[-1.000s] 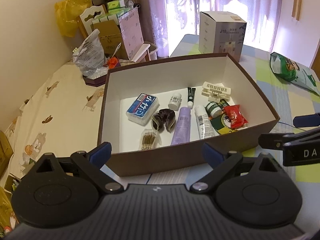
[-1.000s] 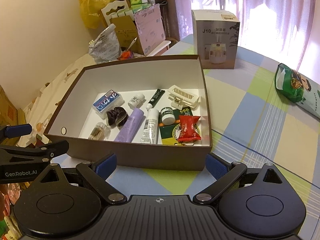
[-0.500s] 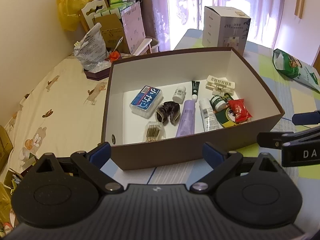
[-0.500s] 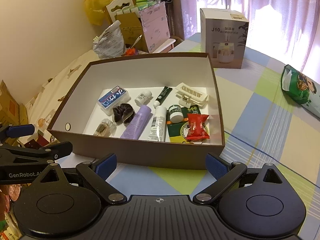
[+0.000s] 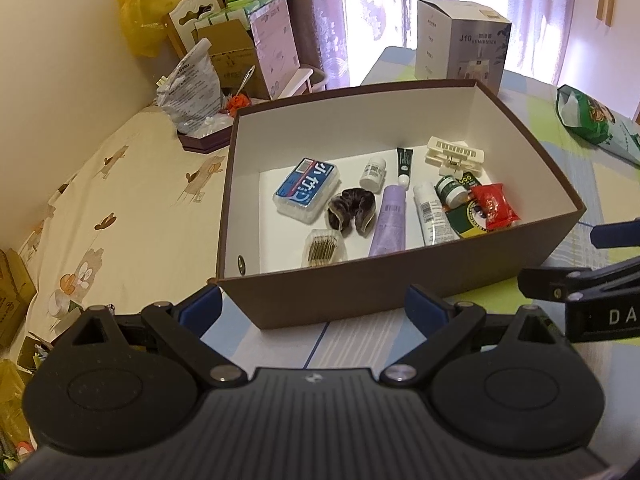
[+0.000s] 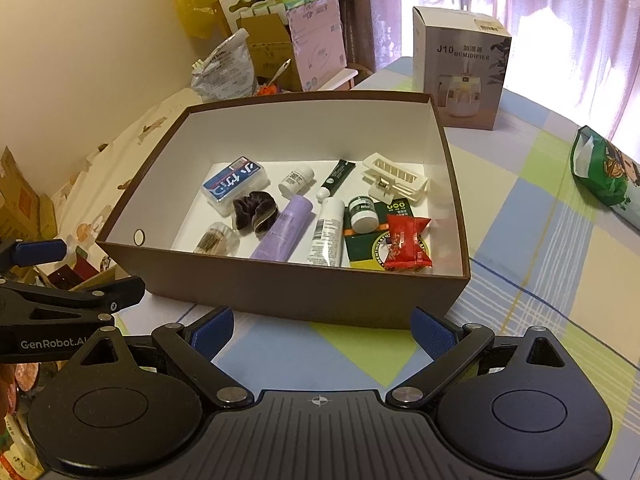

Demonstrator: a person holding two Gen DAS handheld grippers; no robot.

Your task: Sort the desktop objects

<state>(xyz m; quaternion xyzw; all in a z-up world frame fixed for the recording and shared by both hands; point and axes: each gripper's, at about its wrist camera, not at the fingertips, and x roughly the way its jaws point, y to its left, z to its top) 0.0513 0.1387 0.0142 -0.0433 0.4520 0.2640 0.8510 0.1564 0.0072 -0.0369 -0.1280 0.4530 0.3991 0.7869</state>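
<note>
A brown cardboard box (image 5: 360, 296) (image 6: 304, 296) with a white inside stands on the checked tablecloth. It holds several small items: a blue tissue pack (image 5: 306, 190) (image 6: 234, 184), a dark scrunchie (image 5: 352, 212) (image 6: 256, 214), a purple tube (image 5: 390, 220) (image 6: 286, 228), a white tube (image 5: 432, 216) (image 6: 330, 232), a red snack packet (image 5: 494, 206) (image 6: 408, 242) and a cream clip (image 5: 454, 156) (image 6: 396, 180). My left gripper (image 5: 314, 310) and right gripper (image 6: 324, 330) are both open and empty, just in front of the box's near wall.
A white humidifier carton (image 5: 460, 46) (image 6: 462, 72) stands behind the box. A green snack bag (image 5: 596, 124) (image 6: 604, 176) lies at the right on the table. Cartons and bags (image 5: 224, 56) are piled at the back left beside a patterned bed sheet (image 5: 112, 208).
Both cameras have pulled back and risen a little, so the box sits slightly farther off and more of its floor shows. Both grippers stay open and empty.
</note>
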